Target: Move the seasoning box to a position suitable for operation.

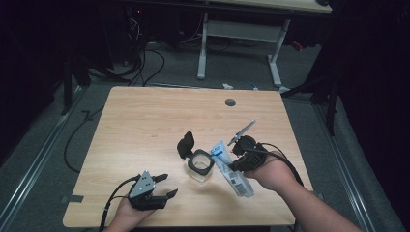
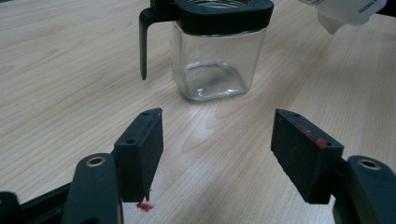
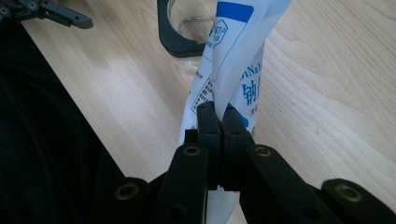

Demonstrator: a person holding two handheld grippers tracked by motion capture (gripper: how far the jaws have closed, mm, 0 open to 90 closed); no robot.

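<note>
Right hand-held gripper (image 3: 219,116) clamped on white-blue pouch (image 3: 233,60), left hand-held gripper (image 2: 217,144) apart, facing glass jar (image 2: 215,60)

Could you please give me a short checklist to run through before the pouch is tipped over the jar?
1. Grip on the pouch: the right gripper has its jaws pinched shut on it. Ok.
2. Jar open: its black lid is swung back on the far side and the mouth is clear. Ok.
3. Jar upright on the table: yes. Ok.
4. Pouch over the mouth: its upper end reaches the jar's rim, but whether it sits above the opening, cannot tell.
5. Pouch opened: no cut or tear can be made out. Cannot tell.
6. Jar steadied: the left gripper is open, short of the jar. Not ok.
</note>
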